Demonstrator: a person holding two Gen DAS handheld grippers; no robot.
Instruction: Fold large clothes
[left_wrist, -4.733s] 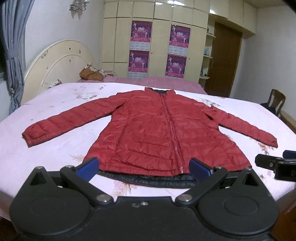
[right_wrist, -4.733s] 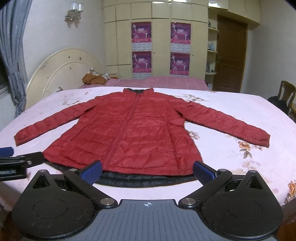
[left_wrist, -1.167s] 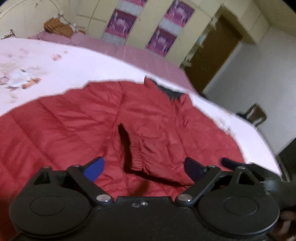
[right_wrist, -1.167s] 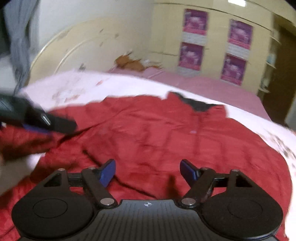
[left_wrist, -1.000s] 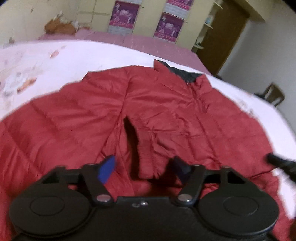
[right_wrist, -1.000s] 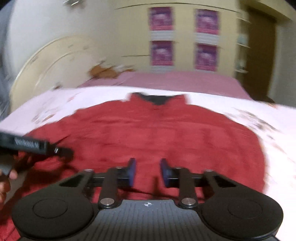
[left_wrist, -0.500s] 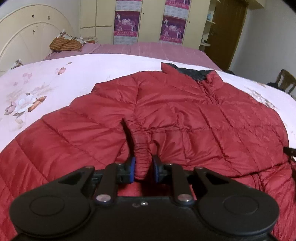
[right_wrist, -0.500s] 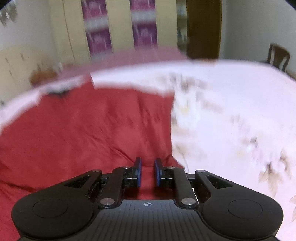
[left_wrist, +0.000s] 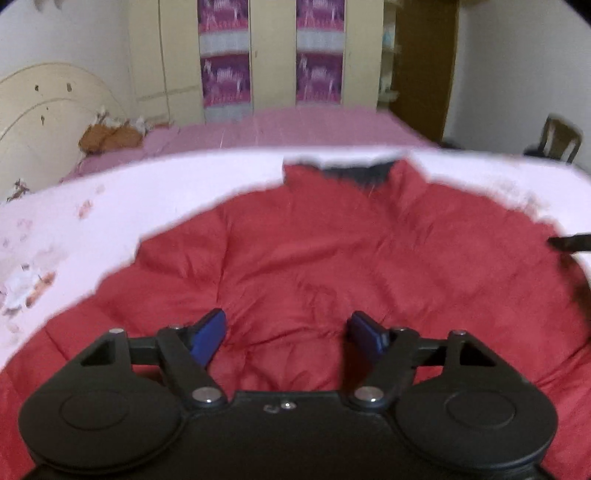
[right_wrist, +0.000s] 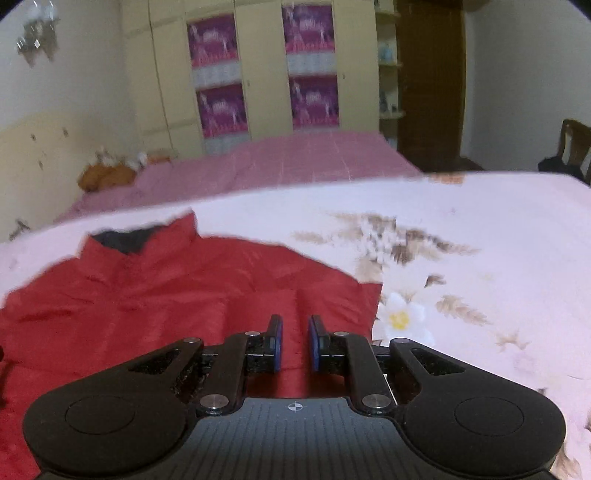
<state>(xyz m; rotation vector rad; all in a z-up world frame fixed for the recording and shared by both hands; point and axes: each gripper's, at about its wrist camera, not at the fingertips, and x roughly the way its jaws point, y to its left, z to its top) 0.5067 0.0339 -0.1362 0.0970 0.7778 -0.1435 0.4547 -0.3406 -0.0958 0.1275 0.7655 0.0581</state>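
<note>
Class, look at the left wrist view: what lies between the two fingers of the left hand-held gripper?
Only red jacket fabric, ungripped, shows in the open left hand-held gripper.

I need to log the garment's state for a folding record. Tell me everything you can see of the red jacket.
The red jacket is a quilted, puffy, slightly shiny coat with a stand-up collar and dark lining. It lies front up on the pale floral bedspread, collar toward the far side. No outstretched sleeve shows; its top surface looks rumpled. The left claw is open just above it, holding nothing. The right claw is nearly shut with red fabric between its fingers, near the jacket's right edge.
</note>
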